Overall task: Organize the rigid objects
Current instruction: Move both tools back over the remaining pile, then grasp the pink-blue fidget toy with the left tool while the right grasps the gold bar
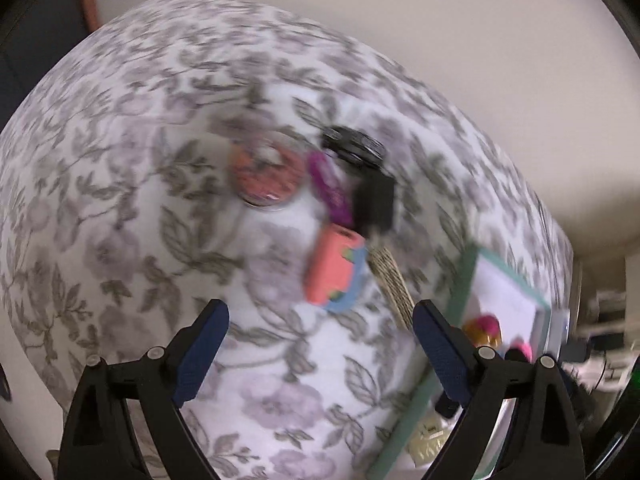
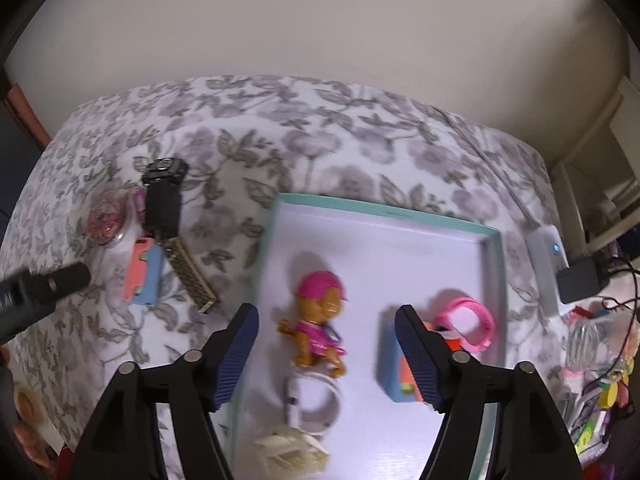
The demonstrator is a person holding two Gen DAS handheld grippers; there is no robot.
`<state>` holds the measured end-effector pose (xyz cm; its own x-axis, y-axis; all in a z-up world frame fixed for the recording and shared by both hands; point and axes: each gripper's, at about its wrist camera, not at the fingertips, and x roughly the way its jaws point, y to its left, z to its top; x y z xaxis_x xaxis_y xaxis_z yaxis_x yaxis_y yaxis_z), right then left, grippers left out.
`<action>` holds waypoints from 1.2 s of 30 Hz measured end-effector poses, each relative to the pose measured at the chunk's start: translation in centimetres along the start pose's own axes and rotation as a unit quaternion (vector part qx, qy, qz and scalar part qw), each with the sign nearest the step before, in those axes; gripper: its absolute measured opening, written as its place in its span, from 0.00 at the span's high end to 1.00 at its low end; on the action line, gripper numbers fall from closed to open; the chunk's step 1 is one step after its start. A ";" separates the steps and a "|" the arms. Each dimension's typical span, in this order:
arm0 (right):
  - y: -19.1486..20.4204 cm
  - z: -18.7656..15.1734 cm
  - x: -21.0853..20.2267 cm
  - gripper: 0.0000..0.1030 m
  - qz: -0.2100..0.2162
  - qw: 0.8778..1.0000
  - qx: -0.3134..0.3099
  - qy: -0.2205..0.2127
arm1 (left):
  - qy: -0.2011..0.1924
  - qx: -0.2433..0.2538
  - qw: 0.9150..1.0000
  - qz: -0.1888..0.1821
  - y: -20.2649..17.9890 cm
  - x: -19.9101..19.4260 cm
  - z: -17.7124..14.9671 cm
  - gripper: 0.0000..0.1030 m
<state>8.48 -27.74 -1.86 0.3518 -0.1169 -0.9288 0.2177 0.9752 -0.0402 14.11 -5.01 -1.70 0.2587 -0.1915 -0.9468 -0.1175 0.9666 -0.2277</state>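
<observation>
Right gripper [image 2: 326, 350] spread wide over the teal-rimmed tray [image 2: 494, 280], nothing between the blue pads, pointing steeply down. Just under it, lying on the white tray floor: toy figure with pink cap [image 2: 320, 320], white ring [image 2: 320, 404] touching its feet, cream plastic piece [image 2: 288, 454] at the near edge, blue and orange block [image 2: 390, 364] partly behind the right finger, pink band [image 2: 468, 320] beside it. Left gripper [image 1: 320, 344] also spread wide and empty, above the flowered cloth [image 1: 120, 200]. Further out on the cloth, left of the tray, a close cluster: pink and blue block [image 1: 334, 276], woven strip [image 1: 394, 286], black box [image 1: 374, 200], purple piece [image 1: 328, 186], round clear case [image 1: 266, 174]. Left view much blurred.
</observation>
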 end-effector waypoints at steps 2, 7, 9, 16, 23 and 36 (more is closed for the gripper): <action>0.8 0.1 0.2 0.25 0.004 1.000 -0.004 -0.002 | -0.011 -0.023 1.000 0.003 1.6 -0.2 0.9 0.09; 2.8 0.4 0.7 0.20 0.011 1.000 -0.014 -0.007 | -0.037 -0.061 0.997 0.010 5.2 -0.9 2.6 0.09; 3.5 0.5 0.7 0.20 0.017 1.000 -0.019 -0.013 | -0.049 -0.073 0.996 0.013 6.6 -1.4 3.5 0.09; 6.2 0.9 1.8 0.20 0.047 0.998 -0.031 -0.028 | -0.061 -0.073 0.995 0.022 8.1 -0.8 5.2 0.09; 8.8 0.8 5.0 0.27 0.059 0.996 -0.061 -0.013 | -0.018 0.003 0.999 0.028 4.6 3.0 5.1 0.09; 10.9 1.0 8.1 0.58 0.068 0.994 -0.090 -0.008 | 0.025 0.066 0.998 0.006 1.1 7.4 3.8 0.09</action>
<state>14.58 -18.28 -9.42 0.3823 0.0164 -0.9239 0.0018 0.9998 0.0185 19.50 -4.73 -8.10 0.2099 -0.1843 -0.9602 0.0067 0.9823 -0.1870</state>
